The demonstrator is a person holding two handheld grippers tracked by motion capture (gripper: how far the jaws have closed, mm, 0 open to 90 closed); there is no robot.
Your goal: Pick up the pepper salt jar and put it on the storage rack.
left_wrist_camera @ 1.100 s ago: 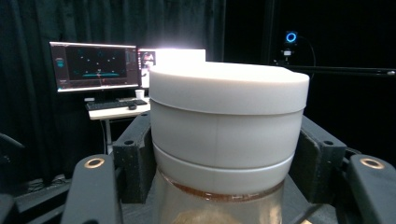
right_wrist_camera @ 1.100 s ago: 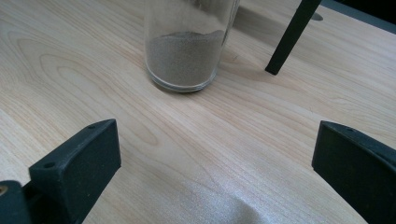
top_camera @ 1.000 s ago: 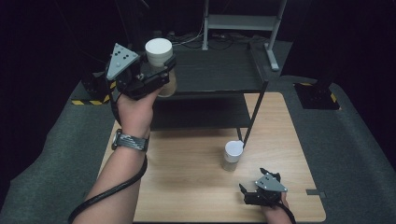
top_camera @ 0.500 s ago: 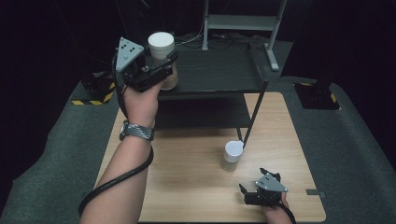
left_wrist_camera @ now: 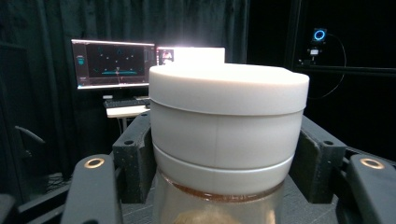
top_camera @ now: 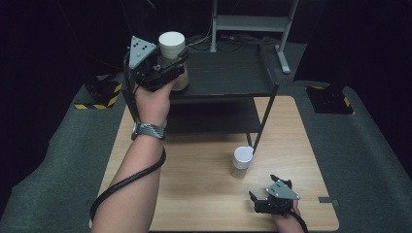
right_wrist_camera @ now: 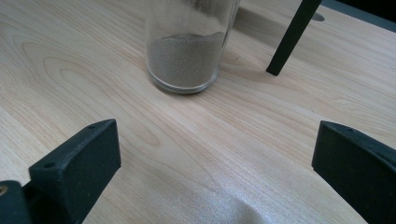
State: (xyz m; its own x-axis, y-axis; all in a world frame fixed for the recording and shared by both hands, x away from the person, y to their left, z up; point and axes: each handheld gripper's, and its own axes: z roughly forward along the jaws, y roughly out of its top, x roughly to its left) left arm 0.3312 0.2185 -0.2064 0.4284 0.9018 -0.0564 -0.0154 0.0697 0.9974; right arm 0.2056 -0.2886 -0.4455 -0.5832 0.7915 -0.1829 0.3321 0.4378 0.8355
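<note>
My left gripper (top_camera: 172, 60) is shut on a white-lidded glass jar (top_camera: 172, 46), held upright over the left end of the black shelf's top tier (top_camera: 228, 73). In the left gripper view the jar (left_wrist_camera: 226, 123) sits between both black jaws, brownish contents showing below the lid. A second white-lidded jar (top_camera: 242, 161) with grey powder stands on the wooden table (top_camera: 194, 189) by a shelf leg. My right gripper (top_camera: 260, 201) rests open near the table's front right edge. In the right gripper view that jar (right_wrist_camera: 187, 46) stands ahead of the spread jaws, untouched.
The black two-tier shelf stands at the table's back, its thin leg (top_camera: 262, 121) beside the second jar. Grey carpet (top_camera: 369, 160) surrounds the table. A metal stand (top_camera: 252, 22) sits behind. Monitors (left_wrist_camera: 114, 63) glow in the background of the left gripper view.
My left hand has carried the jar a little to the right and slightly down, over the shelf's left end. The right gripper and the second jar have stayed put.
</note>
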